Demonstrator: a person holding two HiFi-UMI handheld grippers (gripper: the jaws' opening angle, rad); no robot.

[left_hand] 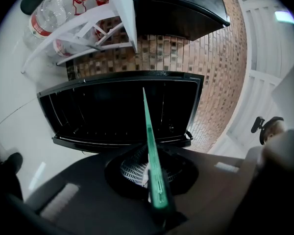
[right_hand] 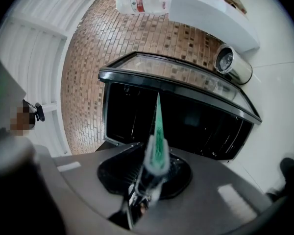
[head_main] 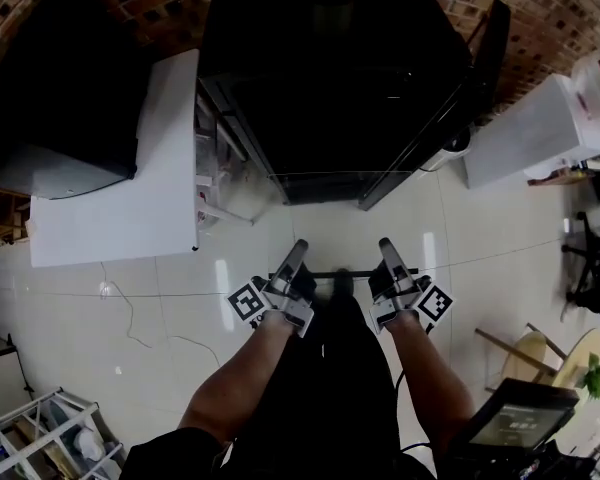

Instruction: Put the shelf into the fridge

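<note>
Both tongs pinch the glass shelf (head_main: 320,273) by its near edge: the left gripper (head_main: 297,251) towards the left corner, the right gripper (head_main: 388,251) towards the right. The pane is held level above the floor tiles (head_main: 160,298), far edge towards the open black fridge (head_main: 330,88).

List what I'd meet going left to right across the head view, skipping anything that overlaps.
fridge door → left gripper → shelf, with both grippers' jaws shut on it → right gripper → white cabinet
</note>
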